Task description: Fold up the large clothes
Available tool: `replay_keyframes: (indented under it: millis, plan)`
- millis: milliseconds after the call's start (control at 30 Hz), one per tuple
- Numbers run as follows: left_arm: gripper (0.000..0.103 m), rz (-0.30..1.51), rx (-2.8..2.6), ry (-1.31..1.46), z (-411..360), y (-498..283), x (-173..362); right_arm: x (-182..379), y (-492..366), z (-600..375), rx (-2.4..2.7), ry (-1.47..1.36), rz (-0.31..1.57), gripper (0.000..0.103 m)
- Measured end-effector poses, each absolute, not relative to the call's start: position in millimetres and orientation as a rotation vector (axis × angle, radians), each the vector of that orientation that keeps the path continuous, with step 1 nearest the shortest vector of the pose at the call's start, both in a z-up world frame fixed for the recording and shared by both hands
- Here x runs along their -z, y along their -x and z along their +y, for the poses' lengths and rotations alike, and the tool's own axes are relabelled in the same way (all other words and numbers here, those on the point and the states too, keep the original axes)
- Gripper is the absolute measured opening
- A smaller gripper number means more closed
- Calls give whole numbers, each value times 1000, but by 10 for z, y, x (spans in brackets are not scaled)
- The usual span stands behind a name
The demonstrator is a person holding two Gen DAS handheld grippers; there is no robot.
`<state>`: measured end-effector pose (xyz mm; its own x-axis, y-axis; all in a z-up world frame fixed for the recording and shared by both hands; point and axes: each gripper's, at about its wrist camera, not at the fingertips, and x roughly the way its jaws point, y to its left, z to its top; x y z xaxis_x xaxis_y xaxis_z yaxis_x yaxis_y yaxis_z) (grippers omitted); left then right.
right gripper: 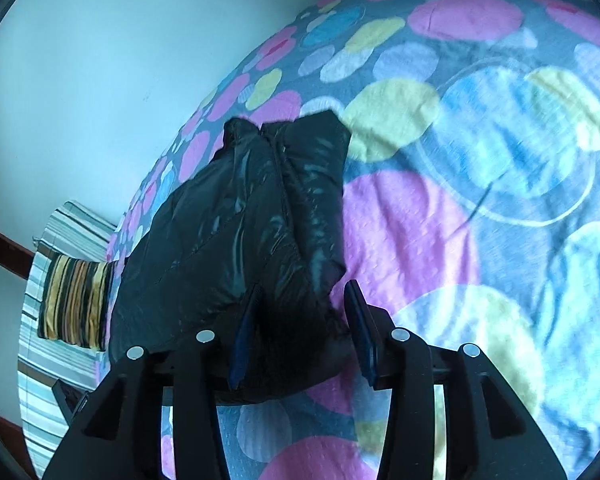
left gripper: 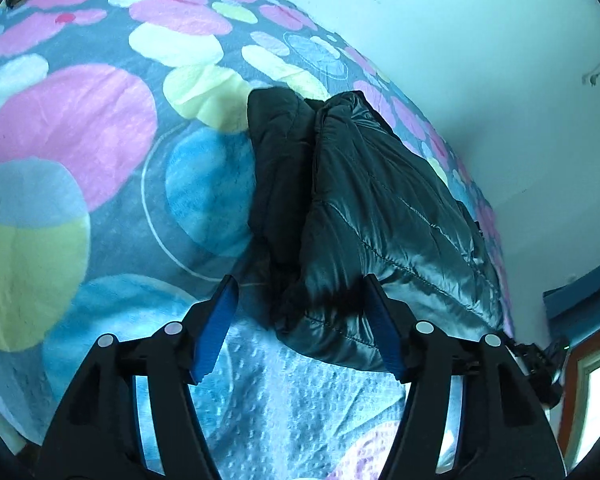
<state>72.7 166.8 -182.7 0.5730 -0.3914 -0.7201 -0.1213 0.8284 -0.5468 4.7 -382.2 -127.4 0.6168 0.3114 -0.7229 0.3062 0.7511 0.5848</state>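
Lying lengthwise away from both wide-spread grippers, left gripper (left gripper: 300,288), right gripper (right gripper: 304,294): black puffer jacket (left gripper: 364,216).

The left gripper (left gripper: 300,312), its blue-padded jaws spread wide, straddles the near end of a folded black puffer jacket (left gripper: 352,208) lying on a bedspread (left gripper: 80,128) patterned with pink, yellow and blue circles.

Cool bluish cast, moderate daylight. Strong fisheye bend and black vignette at corners of both views. Jacket (left gripper: 364,208) shows soft sheen highlights; near end between the fingers falls into deep shadow. Bedspread (right gripper: 520,168) streaked with motion blur in right view. Wall (left gripper: 480,40) evenly lit.
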Motion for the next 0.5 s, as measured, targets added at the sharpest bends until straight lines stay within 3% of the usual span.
replay_keyframes:
  millis: [400, 500]
  plan:
    - [69, 951, 135, 554, 1722, -750, 1772, 642, -118, -3459, 67, -484, 778, 43]
    - [69, 950, 136, 554, 1736, -776, 1770, 616, -316, -3040, -84, -440, 816, 35]
